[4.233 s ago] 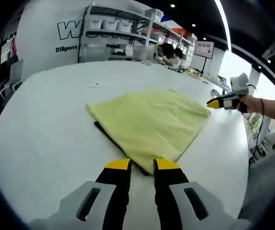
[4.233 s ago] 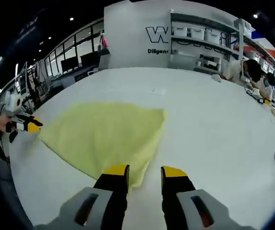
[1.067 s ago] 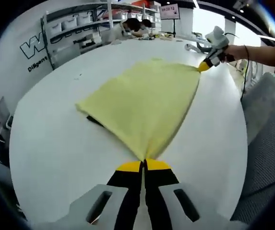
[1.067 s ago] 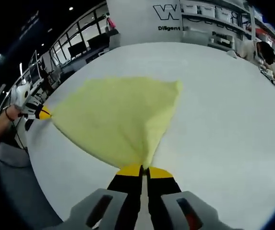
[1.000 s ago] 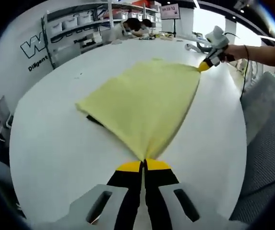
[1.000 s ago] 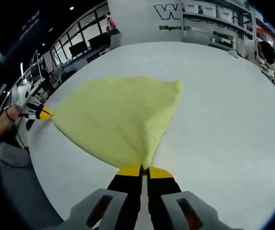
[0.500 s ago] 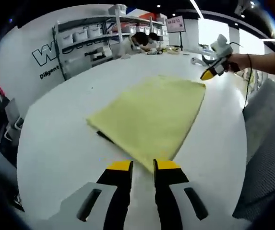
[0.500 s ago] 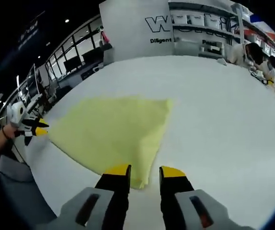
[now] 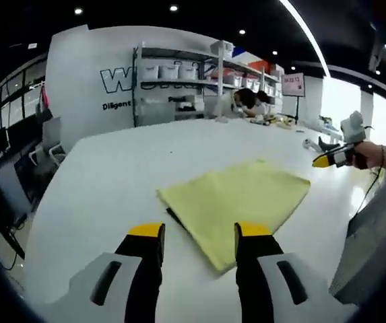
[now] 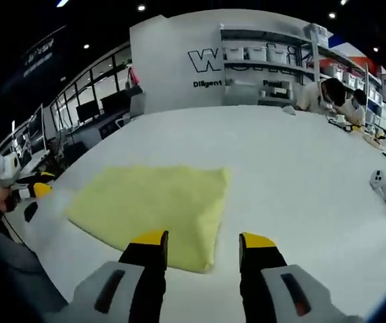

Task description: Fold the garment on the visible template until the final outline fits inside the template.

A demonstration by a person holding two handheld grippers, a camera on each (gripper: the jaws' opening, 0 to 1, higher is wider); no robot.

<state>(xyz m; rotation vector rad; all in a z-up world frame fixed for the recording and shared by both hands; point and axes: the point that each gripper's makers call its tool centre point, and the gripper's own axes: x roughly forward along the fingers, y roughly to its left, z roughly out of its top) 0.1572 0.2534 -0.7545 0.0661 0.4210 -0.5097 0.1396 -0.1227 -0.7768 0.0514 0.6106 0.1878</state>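
Note:
A folded pale yellow garment (image 9: 236, 202) lies flat on the white table (image 9: 98, 182), with a thin dark strip of the template (image 9: 175, 218) peeking out under its near left edge. My left gripper (image 9: 200, 232) hovers open just before the garment's near corner, holding nothing. In the right gripper view the same garment (image 10: 152, 202) lies ahead, and my right gripper (image 10: 203, 239) stands open above its near edge, empty. The right gripper (image 9: 329, 160) also appears far right in the left gripper view; the left gripper (image 10: 36, 190) shows at the far left of the right gripper view.
Shelves with white bins (image 9: 179, 74) line the back wall. People sit at a far bench (image 10: 327, 94). A small device (image 10: 380, 185) lies at the table's right edge. A hand (image 9: 381, 158) holds the right gripper. A grey chair (image 9: 374, 249) stands beside the table.
Both grippers were shut on the garment's near corners a second ago; they have let go, opened, and pulled back and up. The garment lies flat now.

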